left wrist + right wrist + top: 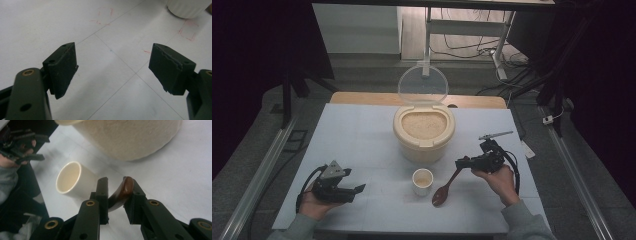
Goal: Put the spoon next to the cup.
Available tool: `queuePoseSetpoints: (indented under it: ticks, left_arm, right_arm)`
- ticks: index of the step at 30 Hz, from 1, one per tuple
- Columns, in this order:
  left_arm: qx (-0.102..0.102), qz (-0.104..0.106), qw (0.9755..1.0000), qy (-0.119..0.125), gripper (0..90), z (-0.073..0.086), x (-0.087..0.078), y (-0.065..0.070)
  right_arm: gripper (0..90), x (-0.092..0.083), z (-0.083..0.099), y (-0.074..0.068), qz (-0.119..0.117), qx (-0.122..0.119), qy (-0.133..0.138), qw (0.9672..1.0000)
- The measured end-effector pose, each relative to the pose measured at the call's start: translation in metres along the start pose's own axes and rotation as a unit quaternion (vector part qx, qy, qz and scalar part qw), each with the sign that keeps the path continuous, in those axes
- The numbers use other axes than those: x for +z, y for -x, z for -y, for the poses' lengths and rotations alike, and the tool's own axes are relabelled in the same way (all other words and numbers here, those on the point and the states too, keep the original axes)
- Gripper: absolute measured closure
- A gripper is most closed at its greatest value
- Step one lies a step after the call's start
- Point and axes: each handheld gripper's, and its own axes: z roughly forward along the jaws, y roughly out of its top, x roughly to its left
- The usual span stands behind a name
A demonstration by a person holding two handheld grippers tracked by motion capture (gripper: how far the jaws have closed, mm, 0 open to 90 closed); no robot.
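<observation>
Spoon (444, 191) lies with its bowl at four o'clock of the cup (422, 181), handle between the right gripper's (460, 163) loosening jaws, so letting go and pulling clear looks next.

Dim, cool light falls from above on the white table (362, 130); the upper corners of the high view sink into black. Both gripper views are grainy, soft at close range, with faint shadows.
</observation>
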Motion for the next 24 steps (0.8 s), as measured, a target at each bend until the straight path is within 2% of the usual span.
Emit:
queuePoseSetpoints:
  ticks: [16, 24]
  left_arm:
    - [0.001, 0.0, 1.0, 0.0, 22.0, 0.0, 0.0, 0.0]
    - [0.001, 0.0, 1.0, -0.001, 22.0, 0.0, 0.0, 0.0]
  right_arm:
    - [69.3, 0.021, 0.009, 0.023, 0.025, 0.029, 0.04, 0.9985]
    - [66.3, 0.028, 0.015, 0.029, 0.041, 0.042, 0.045, 0.9973]
